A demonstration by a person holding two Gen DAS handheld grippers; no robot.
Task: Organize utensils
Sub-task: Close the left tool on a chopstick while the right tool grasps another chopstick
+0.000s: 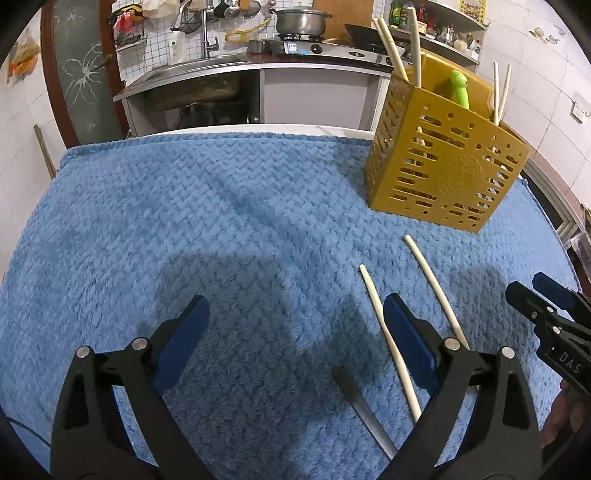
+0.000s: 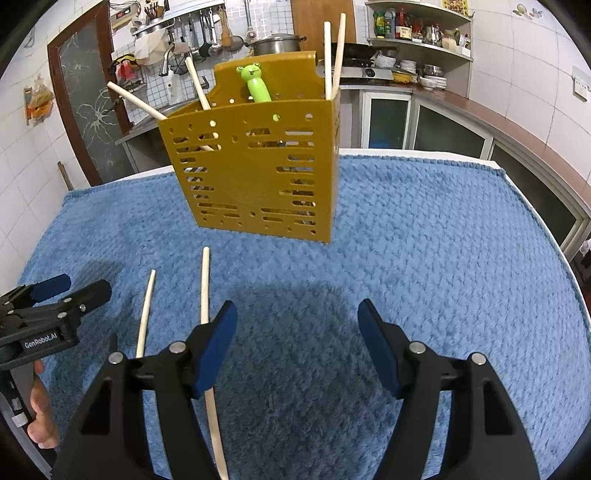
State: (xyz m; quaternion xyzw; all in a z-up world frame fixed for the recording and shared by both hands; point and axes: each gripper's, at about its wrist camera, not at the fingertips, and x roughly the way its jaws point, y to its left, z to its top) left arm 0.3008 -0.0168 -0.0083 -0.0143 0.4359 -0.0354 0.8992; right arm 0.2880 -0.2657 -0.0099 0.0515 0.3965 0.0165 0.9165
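A yellow perforated utensil holder stands on the blue towel, holding several chopsticks and a green frog-handled utensil. Two pale chopsticks lie loose on the towel: one and another. A dark-handled utensil lies near the left gripper. My left gripper is open and empty above the towel, its right finger over the chopsticks. My right gripper is open and empty, in front of the holder; it also shows in the left wrist view.
The blue towel covers the table. Behind are a sink counter, a stove with a pot, and shelves with bottles. The left gripper shows at the left edge of the right wrist view.
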